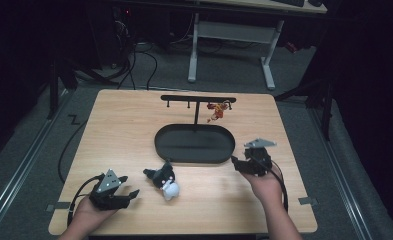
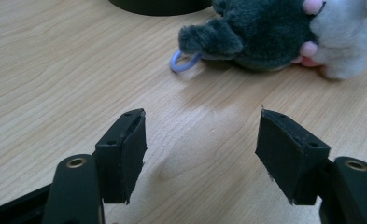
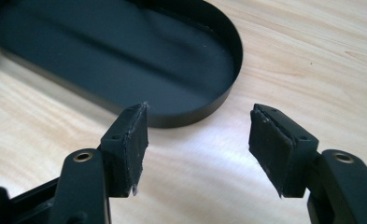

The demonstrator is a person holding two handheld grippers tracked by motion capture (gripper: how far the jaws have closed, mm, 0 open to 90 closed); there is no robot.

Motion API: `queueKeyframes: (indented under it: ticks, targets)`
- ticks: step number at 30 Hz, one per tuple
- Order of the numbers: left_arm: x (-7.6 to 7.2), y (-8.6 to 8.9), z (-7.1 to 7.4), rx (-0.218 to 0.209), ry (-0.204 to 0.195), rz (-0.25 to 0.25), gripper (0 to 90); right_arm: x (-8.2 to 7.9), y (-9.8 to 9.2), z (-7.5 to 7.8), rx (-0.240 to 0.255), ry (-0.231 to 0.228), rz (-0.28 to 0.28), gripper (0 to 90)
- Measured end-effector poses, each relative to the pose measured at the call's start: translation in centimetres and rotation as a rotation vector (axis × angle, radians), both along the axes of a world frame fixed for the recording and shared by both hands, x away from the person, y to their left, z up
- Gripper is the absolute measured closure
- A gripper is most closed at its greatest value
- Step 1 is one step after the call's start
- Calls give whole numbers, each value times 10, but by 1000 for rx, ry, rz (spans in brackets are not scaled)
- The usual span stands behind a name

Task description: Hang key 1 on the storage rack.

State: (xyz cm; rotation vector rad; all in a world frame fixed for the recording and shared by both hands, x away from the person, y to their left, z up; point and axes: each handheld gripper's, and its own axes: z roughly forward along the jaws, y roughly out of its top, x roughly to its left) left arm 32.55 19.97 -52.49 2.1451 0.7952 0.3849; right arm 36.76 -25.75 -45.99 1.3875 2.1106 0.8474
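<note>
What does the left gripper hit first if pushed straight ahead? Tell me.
Probably the plush toy: the open left gripper points across bare wood toward its grey end and the small blue ring. Depth is hard to judge.

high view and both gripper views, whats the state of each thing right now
left gripper: open, empty, pointing at the plush
right gripper: open, empty, beside the tray's end
plush toy: lying on the table, untouched, near its purple loop
oval black tray: empty
hanger stand: upright, rising from the tray
red and yellow charm: hanging from the stand's bar
</note>
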Motion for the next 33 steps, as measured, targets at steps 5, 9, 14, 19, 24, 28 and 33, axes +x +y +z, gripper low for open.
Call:
queueKeyframes:
  ticks: [5, 9, 14, 19, 24, 28, 33]
  targets:
    - [0, -4, -2, 9, 8, -1, 338, -50, -6, -37, 112, -158, -32, 391]
    - [-1, -6, -1, 9, 3, -8, 339, -70, -8, -50, 101, -130, -12, 389]
    - [0, -7, -1, 2, 7, -1, 339, -70, -7, -48, 122, -147, -13, 379]
    - [-1, -6, 0, -1, 3, -10, 339, -70, -2, -49, 116, -144, -11, 382]
    - [0, -3, 1, -5, 0, -3, 341, -71, 0, -47, 107, -157, -15, 383]
    - [1, -3, 2, -2, 6, 14, 417, -71, 1, -48, 110, -156, -17, 384]
    - [12, -5, 4, -19, 9, 96, 675, -70, 3, -49, 111, -153, -10, 385]
